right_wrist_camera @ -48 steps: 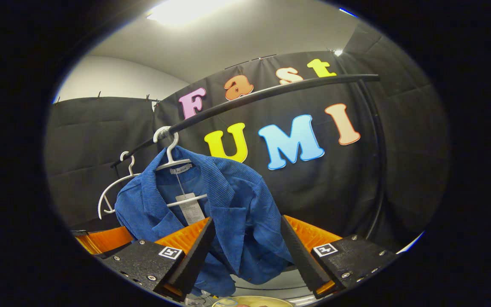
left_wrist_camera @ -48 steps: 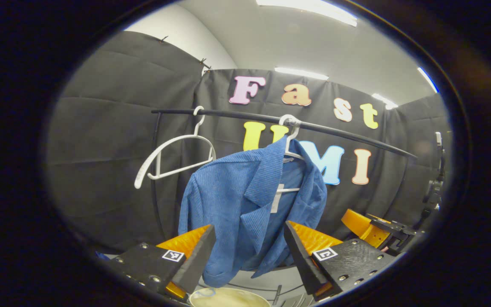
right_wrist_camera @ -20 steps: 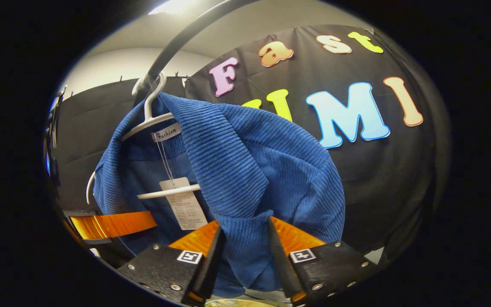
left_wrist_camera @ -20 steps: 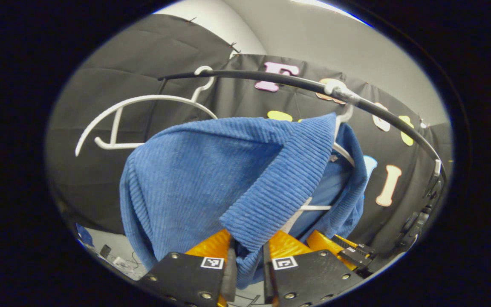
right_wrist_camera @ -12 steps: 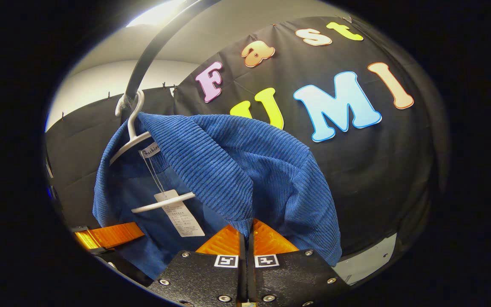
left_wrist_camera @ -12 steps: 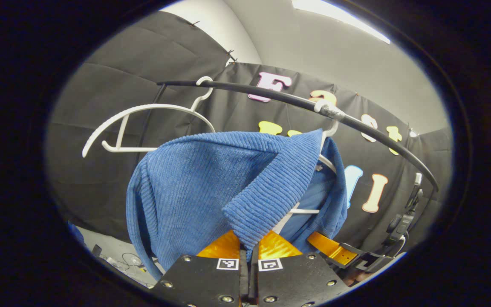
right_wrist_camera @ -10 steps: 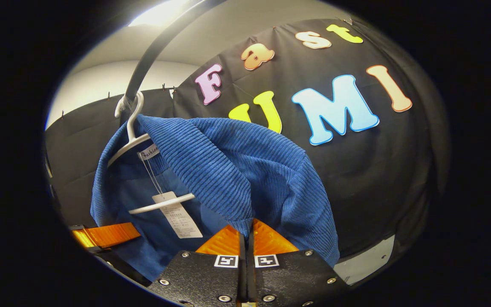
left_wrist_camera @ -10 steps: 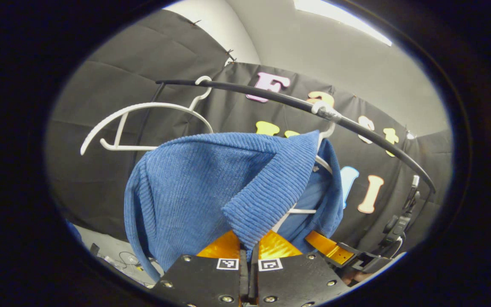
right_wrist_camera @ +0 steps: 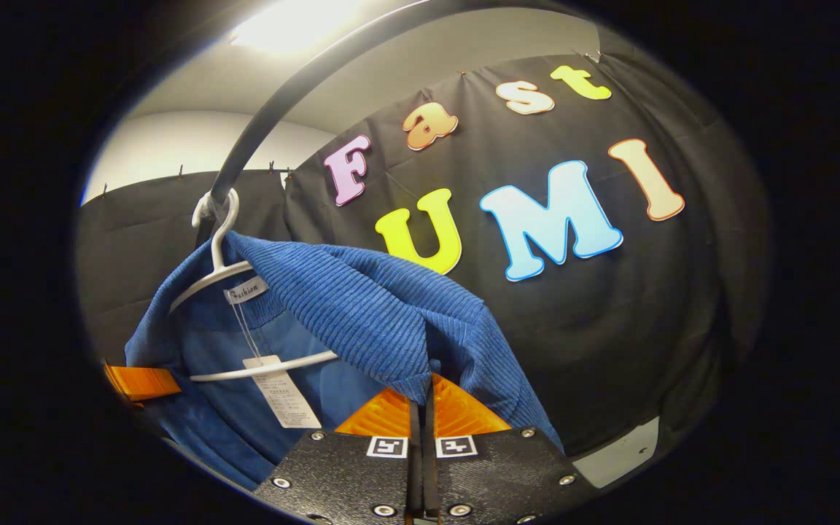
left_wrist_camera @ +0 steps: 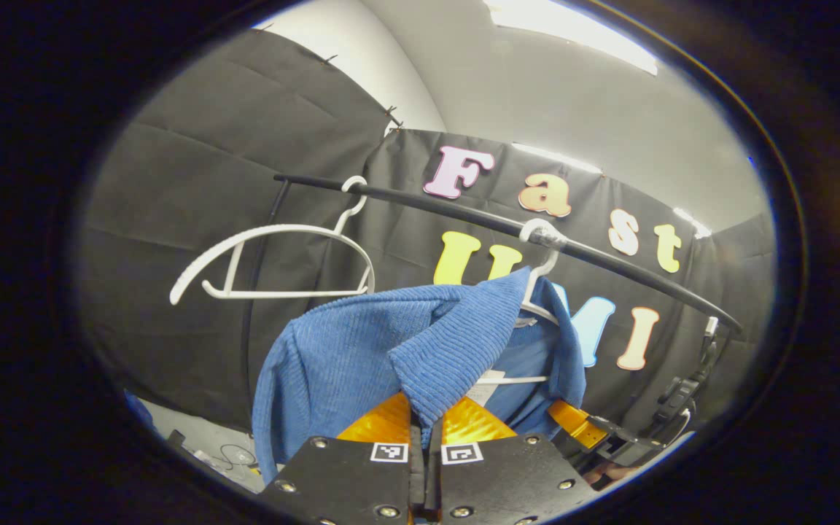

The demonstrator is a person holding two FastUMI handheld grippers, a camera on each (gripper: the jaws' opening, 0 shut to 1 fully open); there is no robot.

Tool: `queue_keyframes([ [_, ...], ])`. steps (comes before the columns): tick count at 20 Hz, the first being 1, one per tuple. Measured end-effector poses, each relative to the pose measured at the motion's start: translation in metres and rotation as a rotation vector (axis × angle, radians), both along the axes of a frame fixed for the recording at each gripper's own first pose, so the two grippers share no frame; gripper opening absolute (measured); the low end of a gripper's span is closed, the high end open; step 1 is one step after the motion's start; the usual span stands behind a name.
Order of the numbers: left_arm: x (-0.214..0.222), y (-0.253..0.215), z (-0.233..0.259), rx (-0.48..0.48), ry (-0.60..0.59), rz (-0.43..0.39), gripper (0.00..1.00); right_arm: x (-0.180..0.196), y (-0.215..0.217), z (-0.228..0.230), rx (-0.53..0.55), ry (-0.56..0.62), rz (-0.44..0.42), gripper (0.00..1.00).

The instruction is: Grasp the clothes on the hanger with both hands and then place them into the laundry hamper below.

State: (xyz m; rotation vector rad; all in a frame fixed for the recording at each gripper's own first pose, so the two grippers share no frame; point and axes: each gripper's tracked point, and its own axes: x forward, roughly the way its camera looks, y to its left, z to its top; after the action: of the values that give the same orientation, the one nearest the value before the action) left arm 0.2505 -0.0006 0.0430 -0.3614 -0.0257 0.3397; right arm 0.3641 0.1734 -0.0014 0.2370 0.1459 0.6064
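Left gripper view first: up and to the left of the left gripper (left_wrist_camera: pixel 424 430) an empty white hanger (left_wrist_camera: pixel 274 255) hangs by its hook from the black rail (left_wrist_camera: pixel 464 215), which runs across overhead and drops away to the right. Straight ahead of the fingers is the blue corduroy jacket (left_wrist_camera: pixel 347 364), its shoulder bulging just to the left and its lapel folding down right into the fingertips; the two fingers are pressed together with barely a slit between them, and the lapel's lower edge is pinched in that slit. Up and to the right of the grip, the jacket's own white hanger (left_wrist_camera: pixel 540 292) is hooked on the rail, with its crossbar showing inside the open front. Low to the right, just past the jacket's far edge, the right gripper (left_wrist_camera: pixel 599 441) pokes into the scene, and its opening cannot be judged from here. Over to the right gripper view: far to the left of the right gripper (right_wrist_camera: pixel 424 408) a finger of the left gripper (right_wrist_camera: pixel 139 383) sits against the jacket's (right_wrist_camera: pixel 362 306) edge. Up and left, the jacket's hanger (right_wrist_camera: pixel 216 273) hooks over the rail (right_wrist_camera: pixel 296 87) arching overhead, and a paper tag (right_wrist_camera: pixel 281 390) dangles inside the collar. Dead ahead, the other lapel drapes down onto the fingers, which are closed tight with the fabric edge caught between them.
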Motion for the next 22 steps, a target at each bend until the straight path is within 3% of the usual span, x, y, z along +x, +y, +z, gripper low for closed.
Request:
queue_keyframes([
  [2, -0.006, 0.008, 0.007, 0.023, -0.007, 0.013, 0.01, 0.005, -0.007, 0.009, 0.033, -0.011, -0.027, 0.00],
  [3, -0.010, 0.015, 0.012, 0.037, -0.016, 0.025, 0.06, 0.006, -0.008, 0.012, 0.056, -0.013, -0.036, 0.00],
  [4, -0.012, 0.020, 0.018, 0.047, -0.025, 0.028, 0.01, 0.008, -0.012, 0.016, 0.067, -0.025, -0.048, 0.00],
  [10, -0.026, 0.047, 0.056, 0.114, -0.063, 0.070, 0.01, 0.028, -0.019, 0.038, 0.085, -0.090, -0.104, 0.00],
  [11, -0.025, 0.051, 0.062, 0.128, -0.067, 0.074, 0.06, 0.029, -0.018, 0.040, 0.092, -0.090, -0.106, 0.00],
  [16, -0.020, 0.069, 0.077, 0.155, -0.073, 0.085, 0.01, 0.034, -0.019, 0.046, 0.091, -0.134, -0.131, 0.00],
  [17, -0.021, 0.072, 0.080, 0.161, -0.072, 0.086, 0.06, 0.039, -0.016, 0.048, 0.094, -0.140, -0.134, 0.00],
  [22, -0.010, 0.090, 0.082, 0.147, -0.068, 0.046, 0.02, 0.054, -0.015, 0.063, 0.105, -0.194, -0.156, 0.00],
])
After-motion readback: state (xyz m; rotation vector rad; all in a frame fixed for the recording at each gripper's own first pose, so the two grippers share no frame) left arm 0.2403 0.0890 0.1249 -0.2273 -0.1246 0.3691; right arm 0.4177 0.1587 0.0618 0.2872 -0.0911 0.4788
